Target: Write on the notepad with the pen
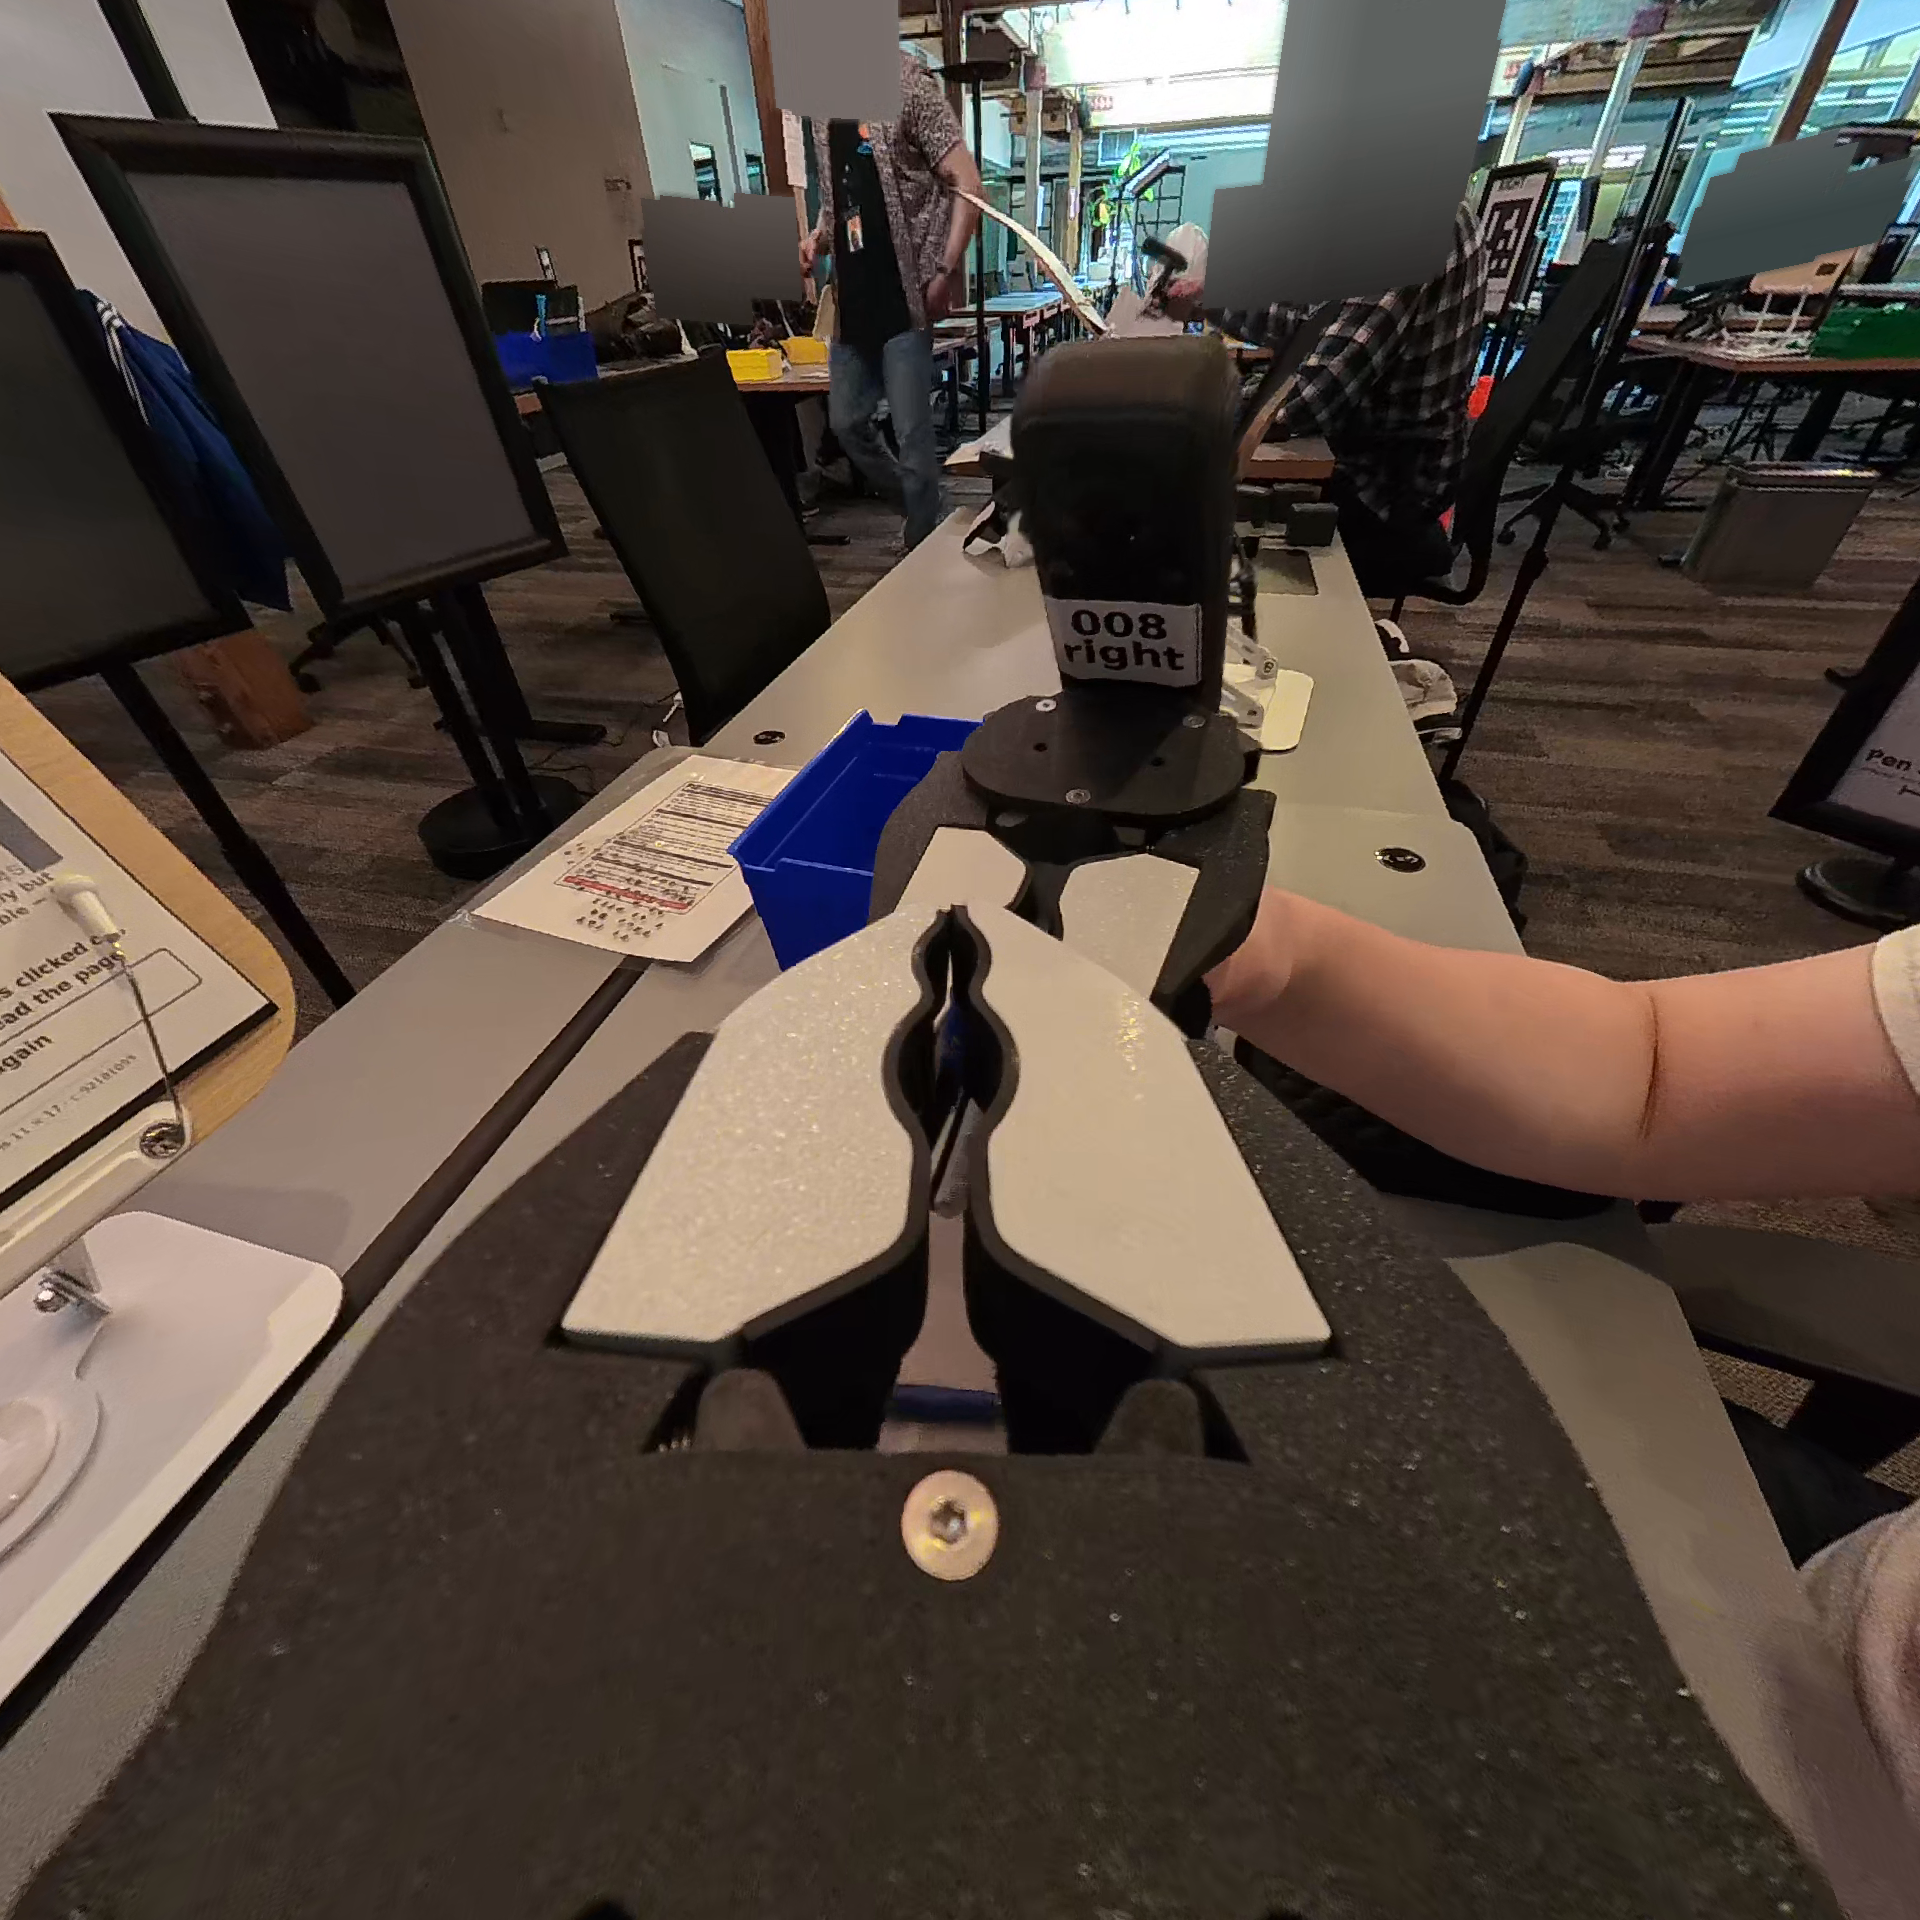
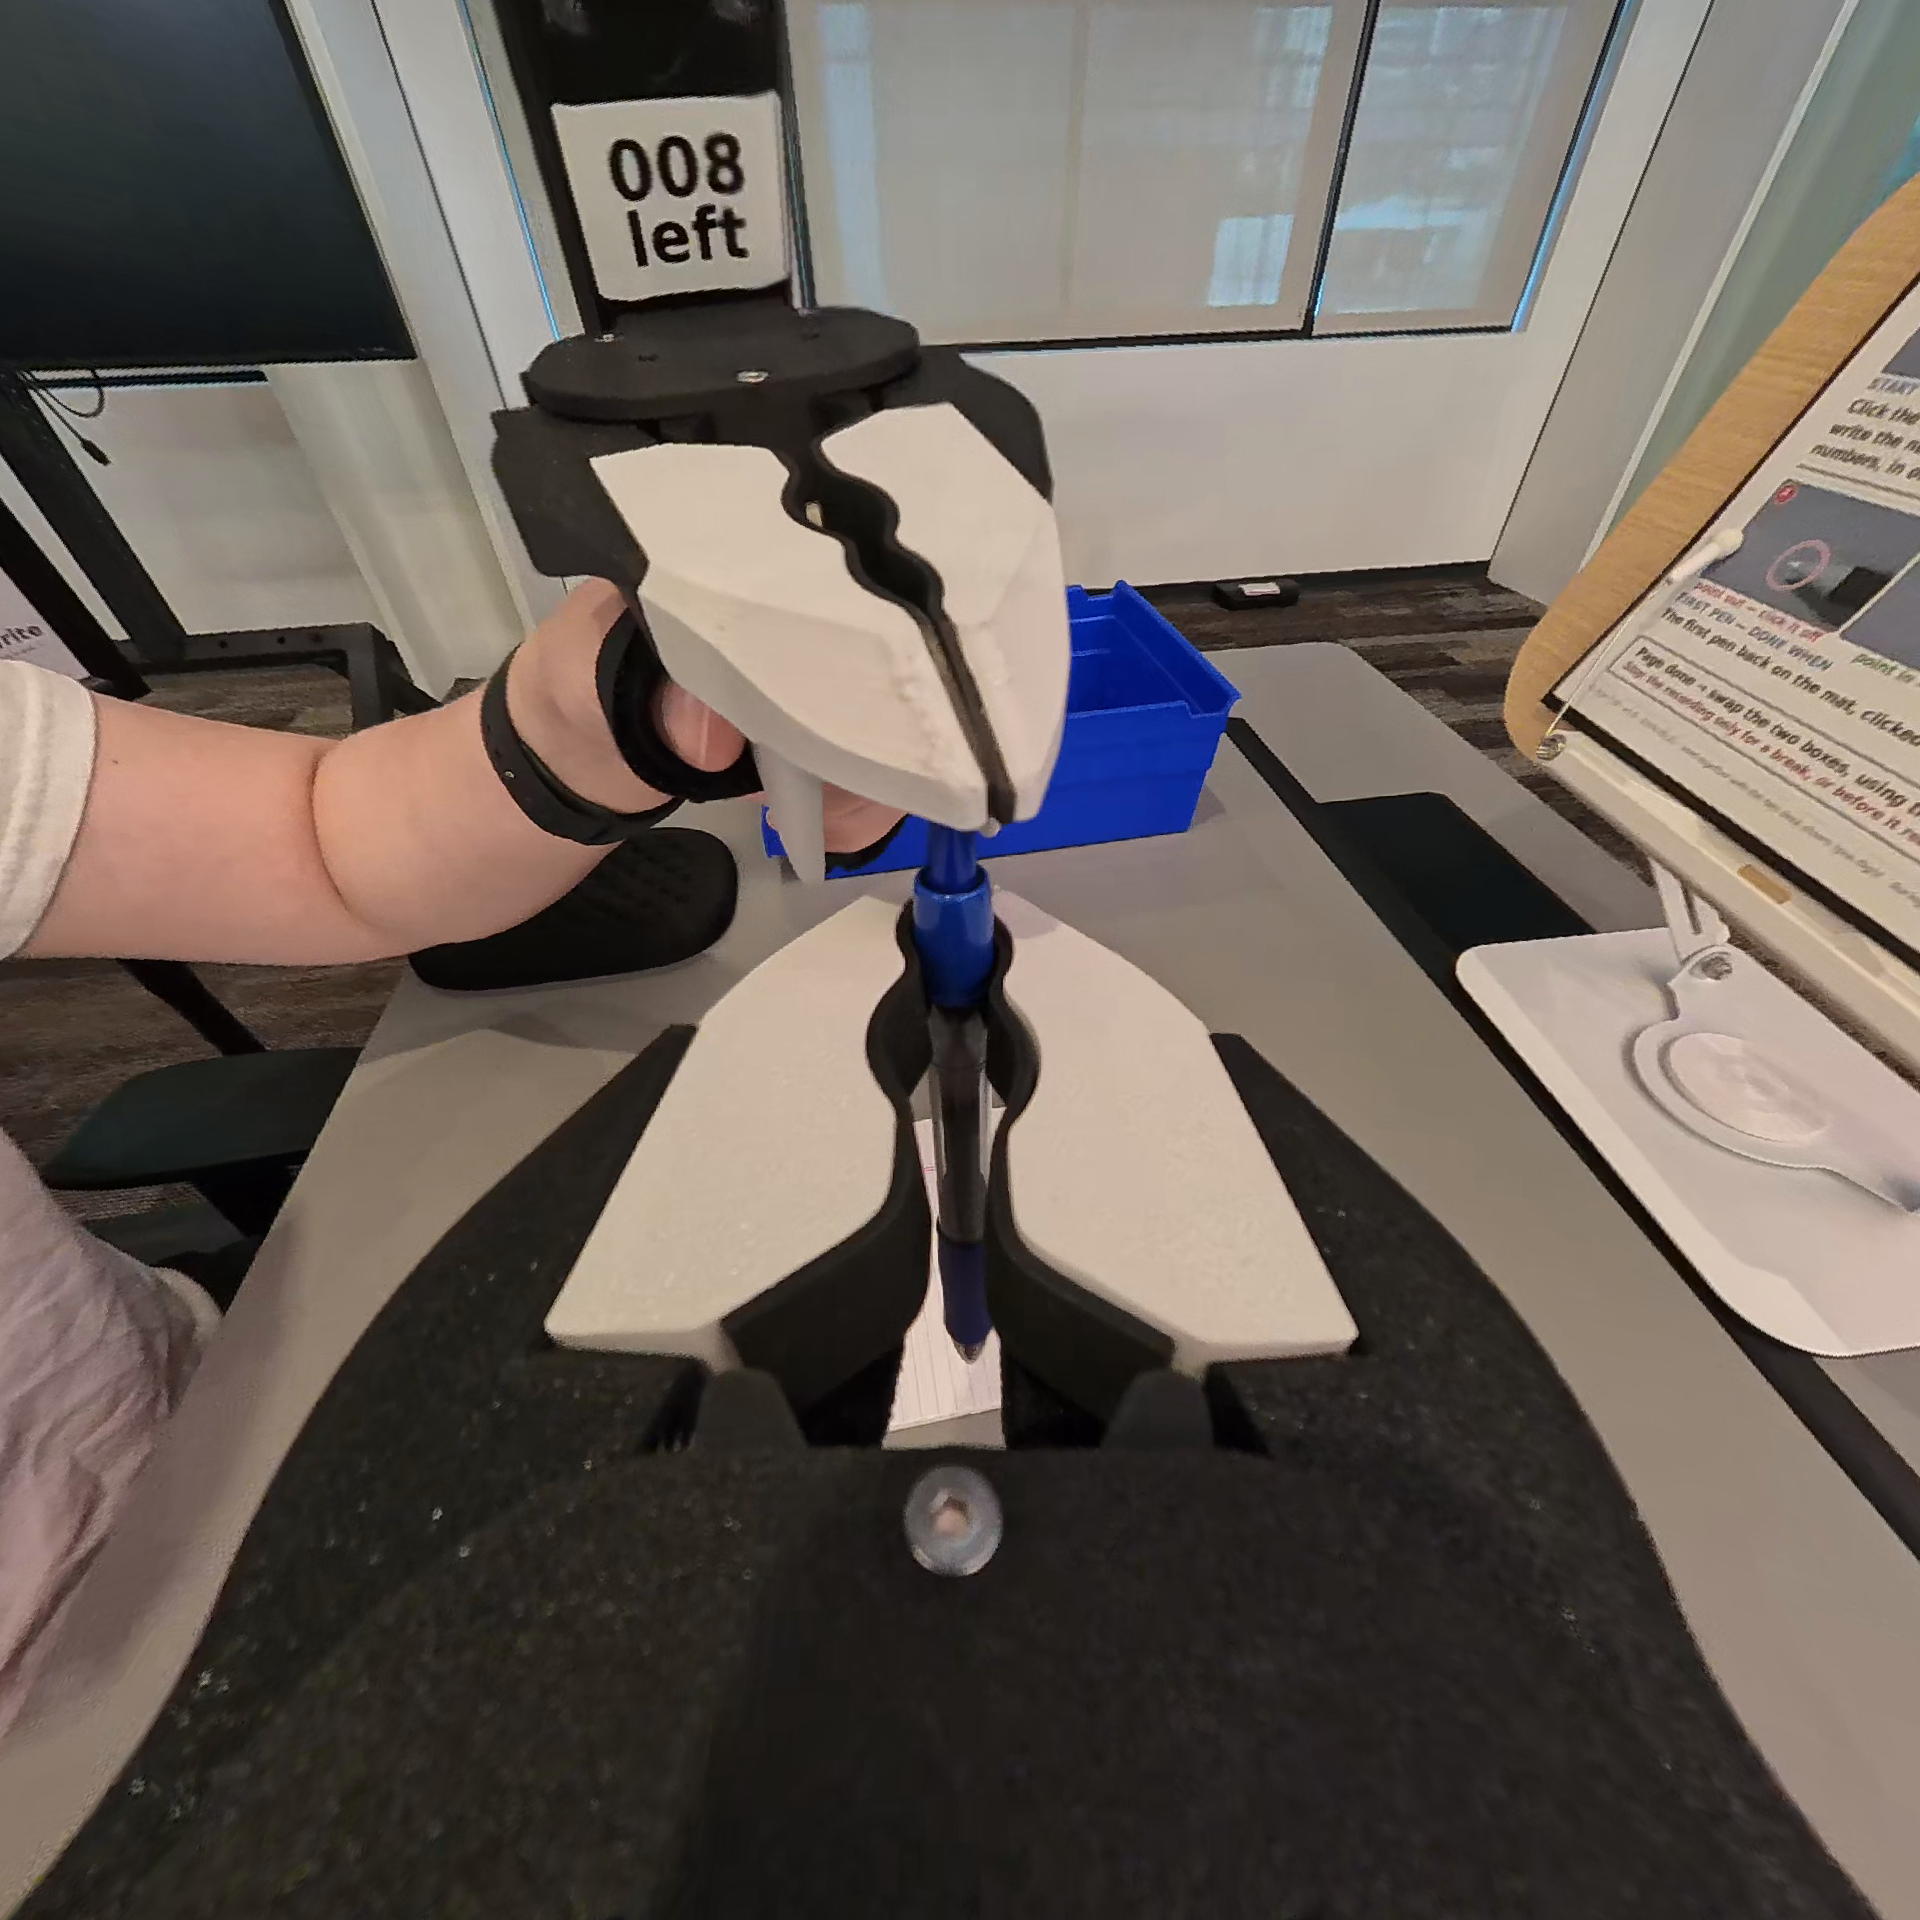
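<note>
In the right wrist view my right gripper (image 2: 954,909) is shut on a blue and black pen (image 2: 958,1122). The pen lies along the fingers with its tip toward the camera, just above a white lined notepad (image 2: 940,1392) that shows only through the gap. My left gripper (image 2: 992,816) is shut, and its tips rest on the pen's blue top end. In the left wrist view the left gripper (image 1: 956,920) is shut, with a sliver of the pen (image 1: 951,1143) showing below the gap. The right gripper (image 1: 1044,894) sits just beyond it.
A blue bin (image 2: 1132,727) stands on the grey table (image 2: 1299,935) behind the grippers. A document stand with an instruction sheet (image 2: 1766,644) on a white base (image 2: 1558,1122) stands to the right. A black padded rest (image 2: 592,925) lies under the left forearm. A printed sheet (image 1: 644,862) lies beside the bin. My right fingertips sit around 5 cm from my left ones.
</note>
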A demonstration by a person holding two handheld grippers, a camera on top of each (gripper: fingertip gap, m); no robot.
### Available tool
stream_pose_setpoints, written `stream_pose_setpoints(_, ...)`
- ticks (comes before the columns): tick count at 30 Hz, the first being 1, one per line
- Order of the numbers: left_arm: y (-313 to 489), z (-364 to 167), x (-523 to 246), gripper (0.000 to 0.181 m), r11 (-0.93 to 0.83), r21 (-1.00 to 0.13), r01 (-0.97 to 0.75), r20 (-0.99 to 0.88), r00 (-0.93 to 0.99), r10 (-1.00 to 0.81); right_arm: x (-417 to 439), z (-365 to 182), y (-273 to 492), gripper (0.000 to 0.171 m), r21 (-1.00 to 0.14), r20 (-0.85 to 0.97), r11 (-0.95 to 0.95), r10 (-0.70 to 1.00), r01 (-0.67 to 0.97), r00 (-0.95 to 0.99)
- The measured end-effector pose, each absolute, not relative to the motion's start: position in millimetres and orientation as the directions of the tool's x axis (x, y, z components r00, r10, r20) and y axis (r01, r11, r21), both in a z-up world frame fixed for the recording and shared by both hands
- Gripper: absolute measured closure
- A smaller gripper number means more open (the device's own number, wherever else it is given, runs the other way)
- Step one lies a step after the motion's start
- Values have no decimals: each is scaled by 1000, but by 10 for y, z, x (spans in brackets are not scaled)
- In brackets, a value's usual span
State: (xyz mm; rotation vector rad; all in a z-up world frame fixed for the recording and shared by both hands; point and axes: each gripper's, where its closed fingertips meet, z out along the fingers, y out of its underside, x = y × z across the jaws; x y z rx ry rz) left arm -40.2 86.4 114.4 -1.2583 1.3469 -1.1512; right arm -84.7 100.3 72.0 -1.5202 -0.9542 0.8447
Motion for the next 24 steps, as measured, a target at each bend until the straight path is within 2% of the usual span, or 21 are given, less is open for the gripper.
stream_pose_setpoints(7,858,1155,-391,181,-11,-995,-100,18,-65,-998,-838,766,965,166,-991,21,-37,910,130,414)
stream_pose_setpoints(9,941,1027,-392,181,-4,-987,-163,9,-29,-1000,-803,854,945,166,-995,12,-30,909,95,416)
stream_pose_setpoints(12,971,1035,-434,181,-65,-992,-106,69,-35,-997,-764,824,917,166,-989,-19,-77,915,130,403)
stream_pose_setpoints(15,989,1367,-583,181,-95,-989,117,91,-45,-995,-750,763,931,166,-980,4,-80,908,184,418)
stream_pose_setpoints(17,988,1553,-667,181,-106,-978,178,100,-39,-994,-771,734,937,166,-979,-7,-90,913,183,408)
stream_pose_setpoints(24,913,1508,-595,181,-23,-996,84,22,-3,-1000,-780,744,922,166,-983,-97,-146,929,113,357)
